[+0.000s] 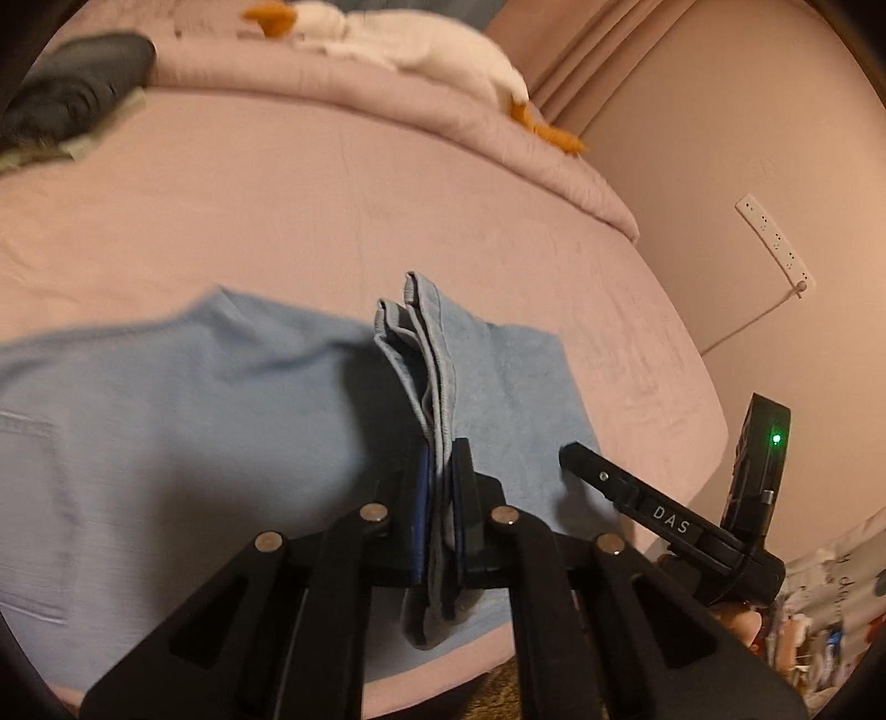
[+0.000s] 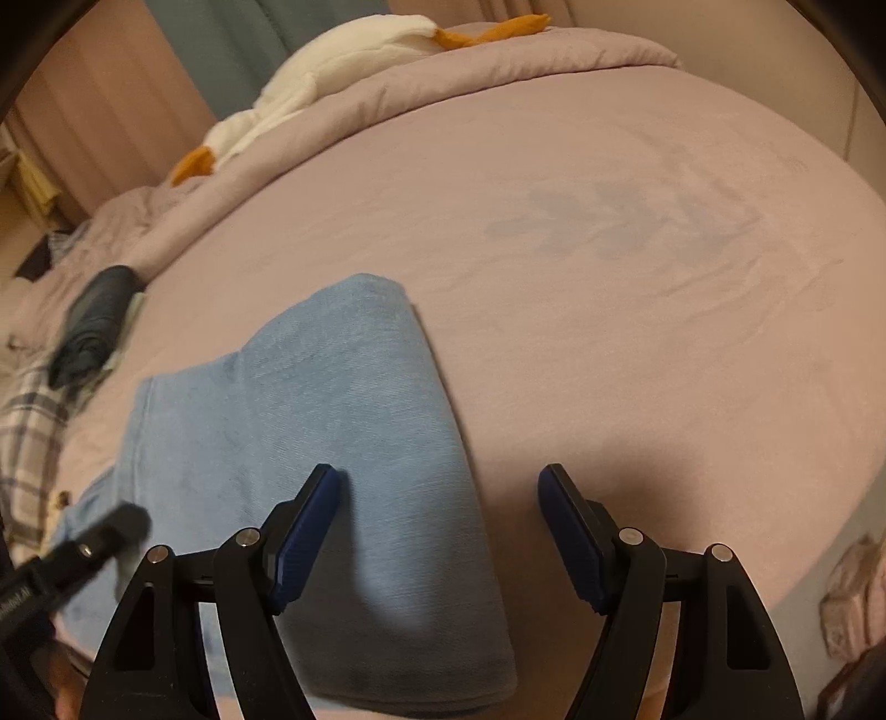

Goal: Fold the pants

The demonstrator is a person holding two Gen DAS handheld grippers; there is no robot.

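Pink bedsheet (image 2: 609, 277) is serving as my folding surface, filling both views. Light-blue pants (image 2: 343, 443) are lying across it at lower centre, partly folded, one rounded fold edge running down the right wrist view. I am clamping my left gripper (image 1: 440, 498) fully onto a bunched hem, cloth standing up between the pads, presumably to carry that end over. My right gripper (image 2: 437, 531) is hovering wide apart, gripping nothing, straddling the fold edge. A white plush toy (image 1: 443, 44) is lying at upper frame, well apart.
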